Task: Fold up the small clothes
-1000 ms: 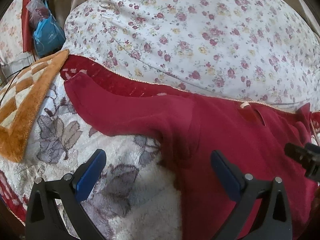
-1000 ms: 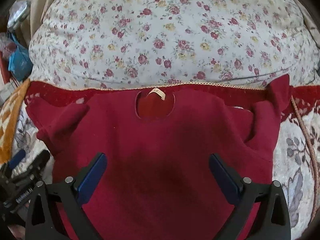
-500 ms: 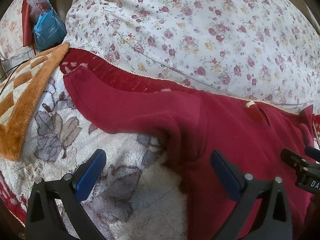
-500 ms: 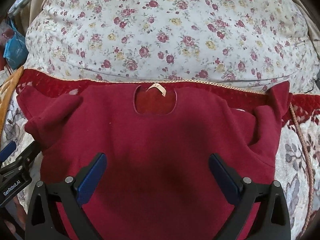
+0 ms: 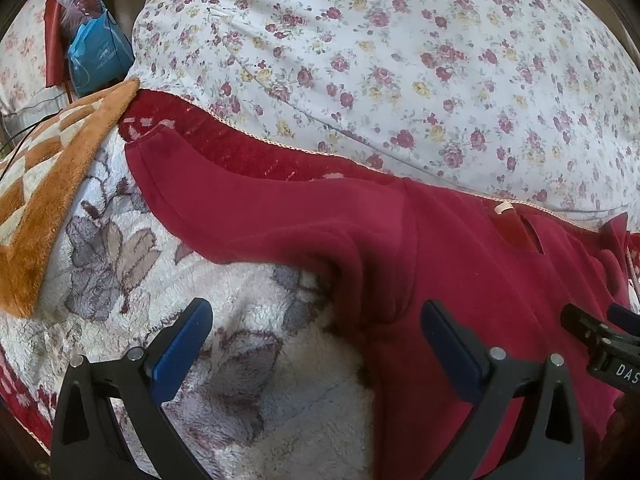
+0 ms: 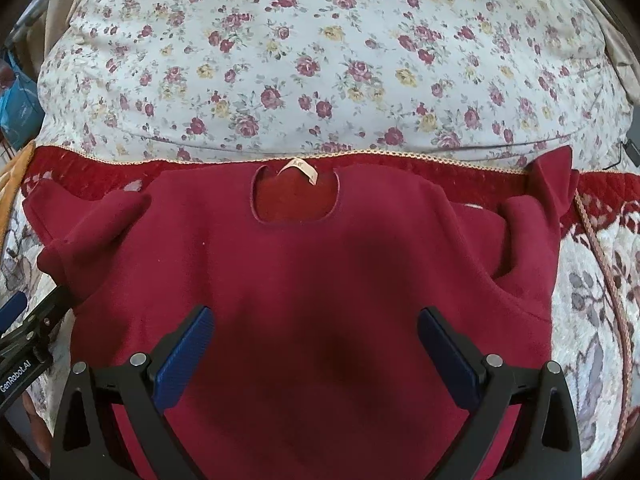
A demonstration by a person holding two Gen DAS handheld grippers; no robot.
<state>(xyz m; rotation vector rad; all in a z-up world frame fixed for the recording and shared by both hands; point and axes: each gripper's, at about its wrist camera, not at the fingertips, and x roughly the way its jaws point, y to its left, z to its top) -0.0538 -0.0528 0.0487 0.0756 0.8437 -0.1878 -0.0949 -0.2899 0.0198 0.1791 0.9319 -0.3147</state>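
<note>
Left wrist view: I am holding the left tongs (image 5: 312, 330) open and empty above the fleece blanket (image 5: 120, 280), beside the armpit of the red sweater (image 5: 460, 264). Its left sleeve (image 5: 240, 208) is lying stretched out toward the orange mat (image 5: 44, 184).

Right wrist view: I am holding the right tongs (image 6: 314, 332) open and empty over the sweater body, which is lying flat with the neckline (image 6: 296, 196) near the floral quilt (image 6: 320, 60). The right sleeve (image 6: 532, 220) is lying bunched.

I am judging the step as sleeve folding; next, the left tongs need to pinch the sleeve cuff and carry it inward.
</note>
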